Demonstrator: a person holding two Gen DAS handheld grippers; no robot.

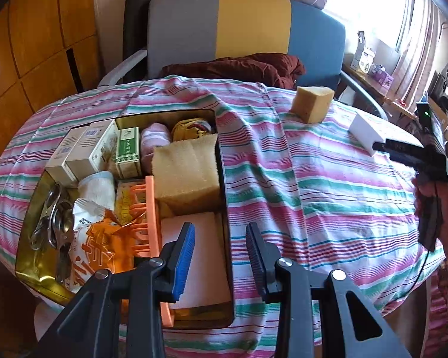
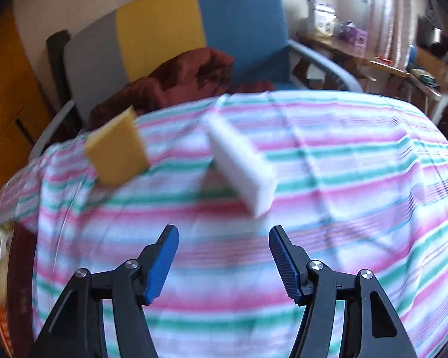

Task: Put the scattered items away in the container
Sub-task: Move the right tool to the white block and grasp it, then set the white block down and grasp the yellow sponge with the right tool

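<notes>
A gold tin [image 1: 30, 271] on the striped tablecloth holds small boxes [image 1: 83, 149], rolled socks [image 1: 155, 141], a beige sponge [image 1: 188, 170], an orange plastic rack [image 1: 150, 208], a snack bag [image 1: 95, 238] and metal clips. My left gripper [image 1: 219, 238] is open above the tin's near right corner, over a pale pad [image 1: 206, 256]. Outside the tin, a yellow sponge [image 1: 312, 104] [image 2: 116, 149] and a white block [image 1: 367, 131] [image 2: 242, 164] lie on the cloth. My right gripper [image 2: 224, 244] is open and empty, just short of the white block; this view is blurred.
A chair [image 1: 224, 26] with a grey, yellow and blue back stands behind the table, with a dark red cloth [image 1: 239, 65] on its seat. Wooden cabinets [image 1: 30, 44] fill the left. A cluttered shelf [image 1: 382, 74] runs along the right by the window. A hand [image 1: 433, 197] holds the right tool.
</notes>
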